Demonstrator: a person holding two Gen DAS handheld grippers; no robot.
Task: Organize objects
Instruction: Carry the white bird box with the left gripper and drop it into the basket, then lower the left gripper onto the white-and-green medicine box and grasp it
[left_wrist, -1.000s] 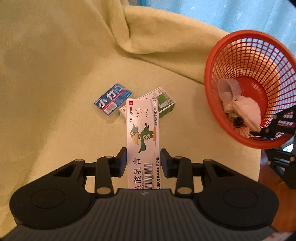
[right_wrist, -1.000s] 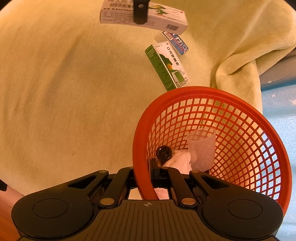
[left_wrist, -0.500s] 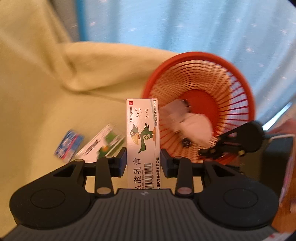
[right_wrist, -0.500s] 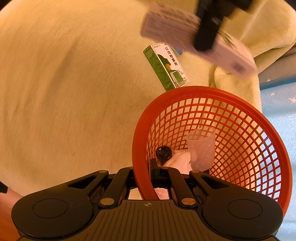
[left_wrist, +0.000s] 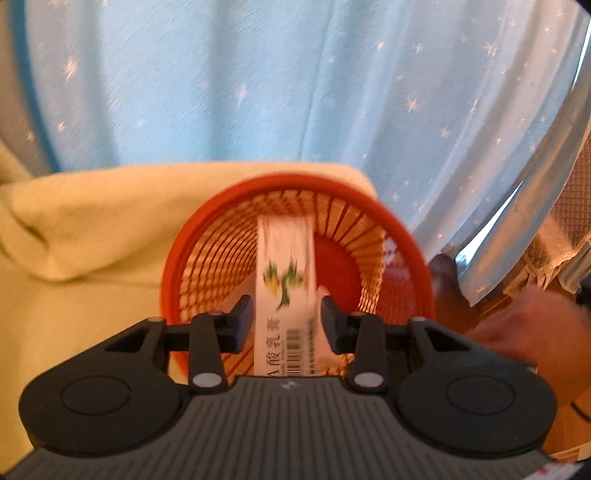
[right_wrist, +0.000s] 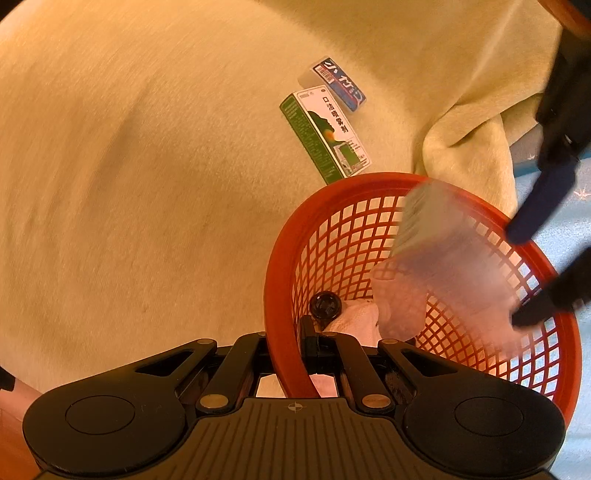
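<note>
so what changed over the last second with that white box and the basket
The left gripper swung the white ointment box from above the yellow cloth to over the red basket, and its fingers have parted. The right gripper stays clamped on the rim; green box and blue packet unmoved.

boxes: 2 (left_wrist: 284, 288) (right_wrist: 325, 134) | blue packet: 1 (right_wrist: 340, 84) | basket: 1 (right_wrist: 284, 295) | cup: possibly 1 (right_wrist: 400, 299)

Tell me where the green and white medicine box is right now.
In the right wrist view, the green and white medicine box lies flat on the yellow blanket, just beyond the red basket, touching the blue packet.
</note>
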